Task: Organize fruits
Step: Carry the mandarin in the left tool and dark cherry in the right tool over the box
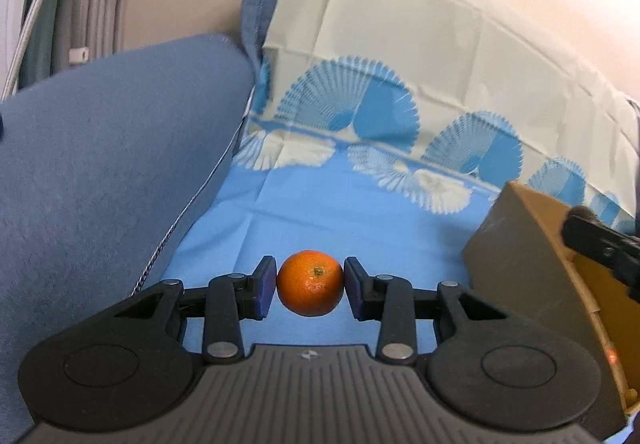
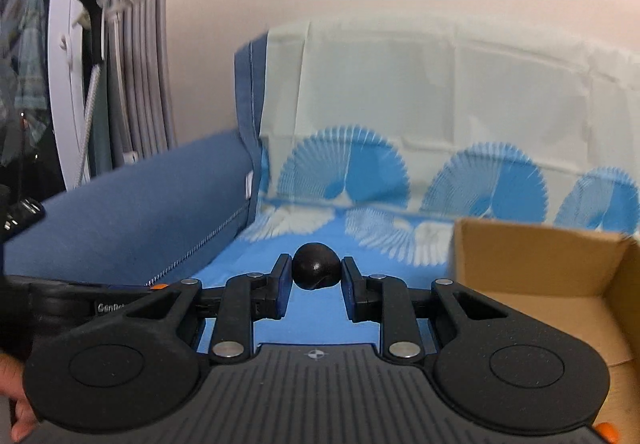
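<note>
My left gripper [image 1: 310, 284] is shut on an orange mandarin [image 1: 310, 282], both blue pads pressed to its sides, above the light blue cloth [image 1: 320, 212]. A small dark, nearly black round fruit [image 2: 316, 266] is clamped between the pads of my right gripper [image 2: 316, 268], also held above the cloth. An open cardboard box [image 2: 540, 268] stands just right of the right gripper; its bare floor shows. In the left wrist view the same box [image 1: 528, 244] is at the right edge, with part of the other gripper [image 1: 600, 244] over it.
A dark blue sofa arm [image 1: 112, 164] rises on the left, and the back cushion draped with pale patterned cloth [image 1: 400, 56] stands behind. A white rack with cords [image 2: 80, 64] is at far left. A hand [image 2: 12, 396] shows at the lower left corner.
</note>
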